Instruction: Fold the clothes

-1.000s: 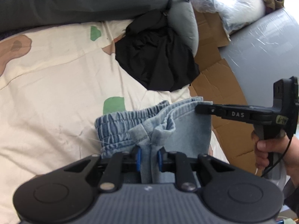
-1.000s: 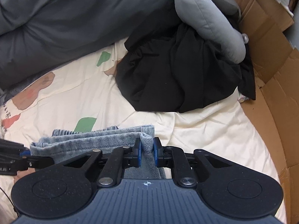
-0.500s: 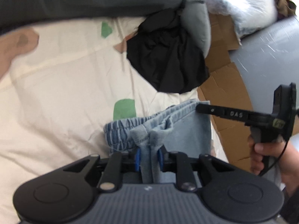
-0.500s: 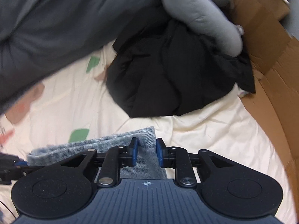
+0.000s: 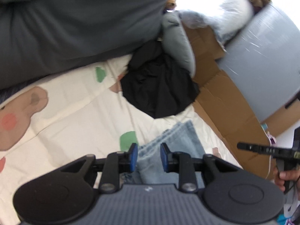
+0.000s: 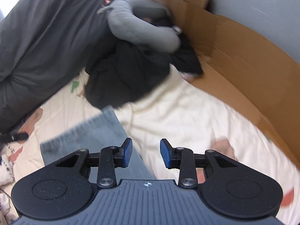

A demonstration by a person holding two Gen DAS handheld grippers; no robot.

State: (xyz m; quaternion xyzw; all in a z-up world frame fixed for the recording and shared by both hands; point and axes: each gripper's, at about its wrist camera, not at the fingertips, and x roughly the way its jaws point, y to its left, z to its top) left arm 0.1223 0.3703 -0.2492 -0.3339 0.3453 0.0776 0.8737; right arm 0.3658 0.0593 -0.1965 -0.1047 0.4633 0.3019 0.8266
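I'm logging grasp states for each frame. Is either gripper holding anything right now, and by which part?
Nothing is held. The left gripper and right gripper are both open; the folded denim garment lies on the bedsheet.

1 jeans (image 5: 174, 140), folded; 1 black garment (image 5: 157, 91); 1 grey pillow (image 5: 176, 43); 1 dark grey duvet (image 5: 75, 26); 1 white bag (image 5: 215, 9); 2 claws: left (image 5: 149, 156), right (image 6: 146, 155), 2 blue pads each; 1 hand (image 5: 285, 176); 1 printed sheet (image 5: 65, 112); cardboard (image 5: 225, 103) pieces, count unclear
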